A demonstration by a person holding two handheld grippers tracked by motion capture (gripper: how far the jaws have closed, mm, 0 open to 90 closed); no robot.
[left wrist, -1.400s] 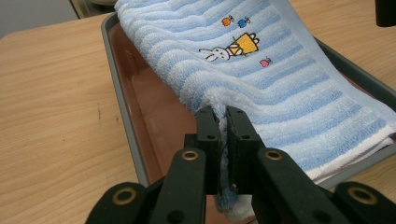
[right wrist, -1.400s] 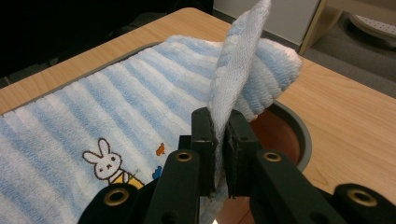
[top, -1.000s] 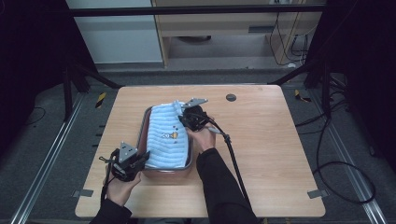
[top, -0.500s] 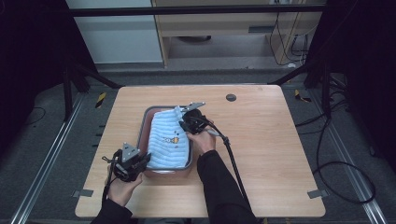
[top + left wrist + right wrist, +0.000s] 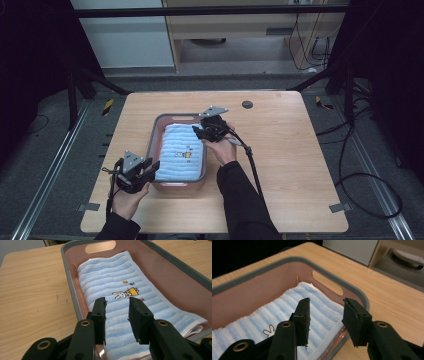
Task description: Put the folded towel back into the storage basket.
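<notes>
A folded blue striped towel [image 5: 182, 157] with a small rabbit picture lies flat in a pink basin with a grey rim [image 5: 150, 145] at mid-table. My left gripper [image 5: 152, 167] is at the basin's near left corner. Its jaws have just been opening and stand apart over the towel [image 5: 110, 277], with nothing pinched between them [image 5: 117, 301]. My right gripper [image 5: 198, 131] hovers at the basin's far right corner. Its jaws have also just been opening and are spread above the towel's corner [image 5: 269, 315], beside the handle slot in the rim [image 5: 352, 287], gripping nothing [image 5: 325, 302].
A small dark round disc [image 5: 247, 104] sits on the wooden table behind the basin. The right gripper's cable [image 5: 252, 165] trails back along the forearm. Bare wood stretches to the right of the basin and along the left rim [image 5: 68, 282].
Both grippers have gone from shut on the towel's ends to open. The towel, bunched and raised before, now rests flat in the basin. Both hands have hardly shifted.
</notes>
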